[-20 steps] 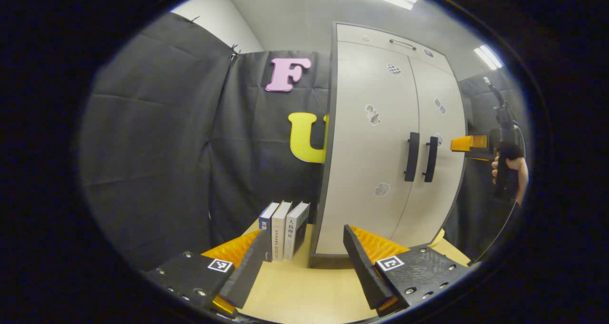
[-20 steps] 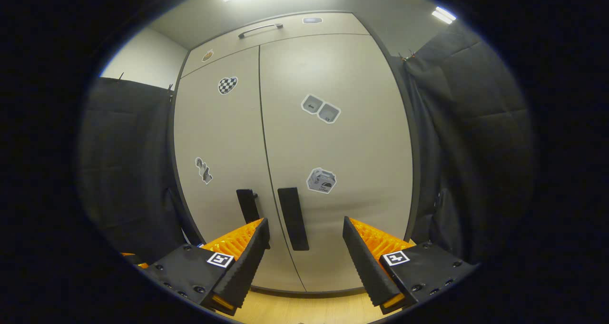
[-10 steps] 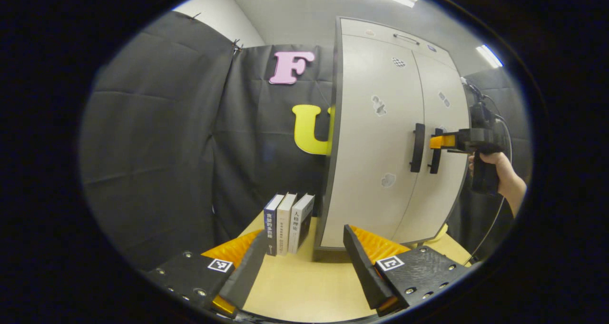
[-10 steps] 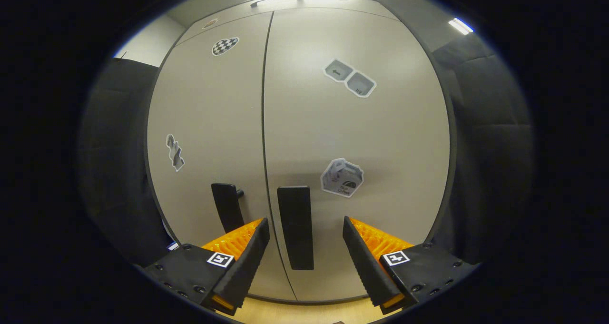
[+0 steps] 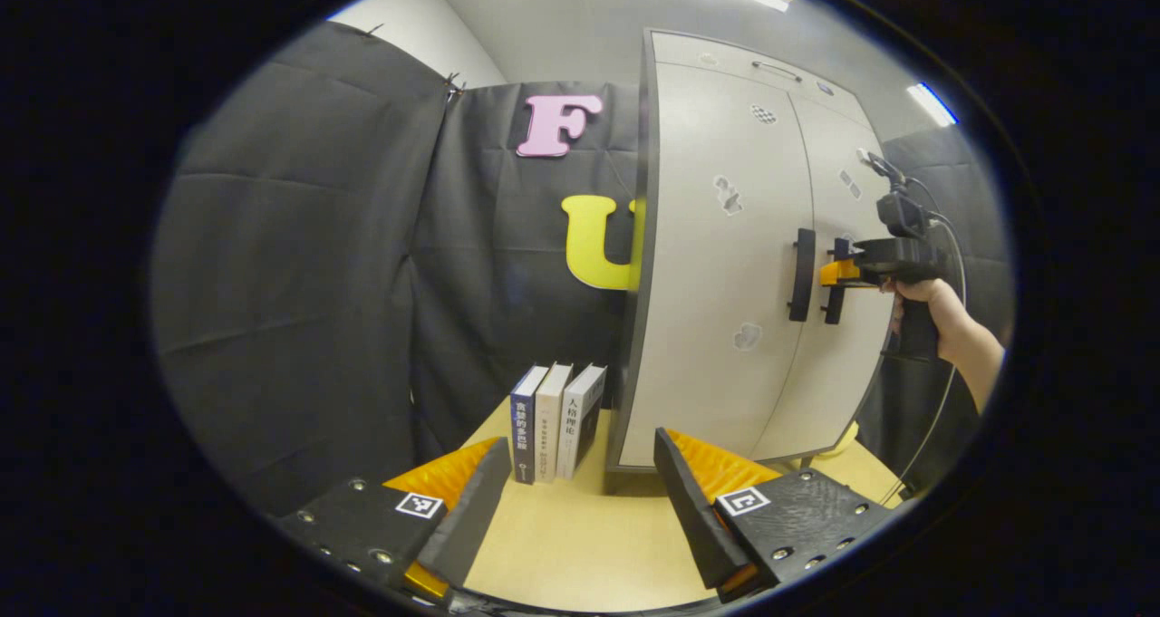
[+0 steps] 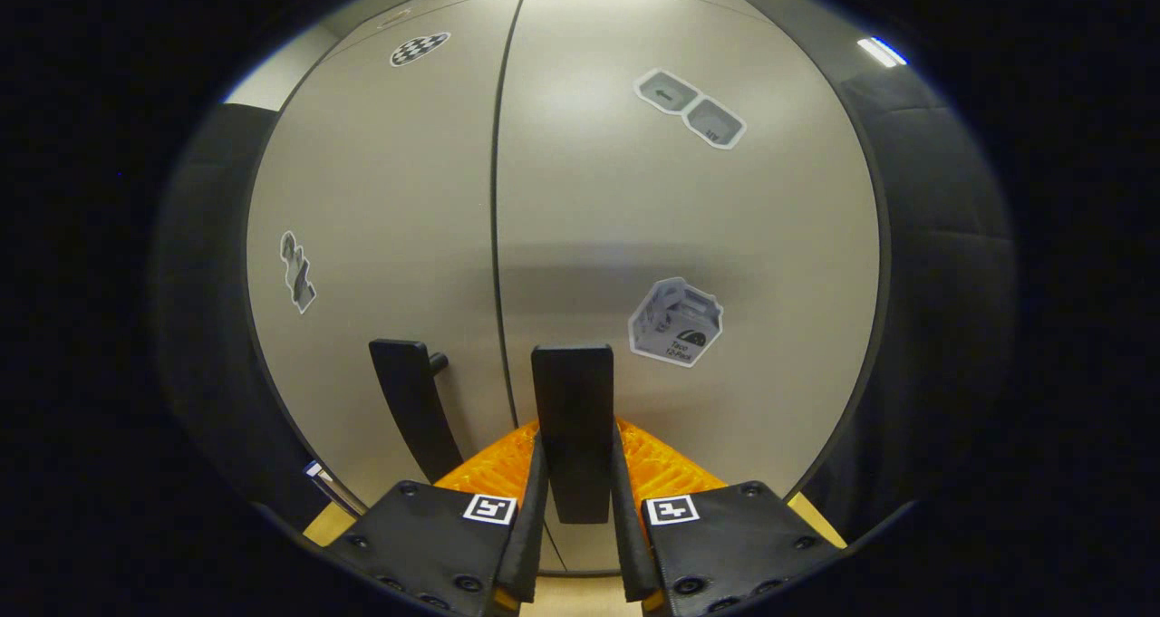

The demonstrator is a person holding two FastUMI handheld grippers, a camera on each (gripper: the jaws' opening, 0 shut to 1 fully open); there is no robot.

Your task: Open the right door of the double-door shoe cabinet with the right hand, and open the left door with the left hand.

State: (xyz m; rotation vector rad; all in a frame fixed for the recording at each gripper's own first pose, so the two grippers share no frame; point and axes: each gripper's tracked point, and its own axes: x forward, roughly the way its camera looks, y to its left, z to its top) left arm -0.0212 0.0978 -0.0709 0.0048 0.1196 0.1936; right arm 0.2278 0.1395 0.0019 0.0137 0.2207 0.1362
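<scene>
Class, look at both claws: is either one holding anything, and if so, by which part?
The right claw is shut on the right door handle, gripping its lower part. The left claw is open and holds nothing.

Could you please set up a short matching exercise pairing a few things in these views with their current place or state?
Things:
1. right tool
2. left tool
3. books
4. left door handle

States:
A. upright on the table beside the cabinet
B. free, ungripped
C. shut on the right door handle
D. open above the table

Pairs: 1-C, 2-D, 3-A, 4-B
</scene>
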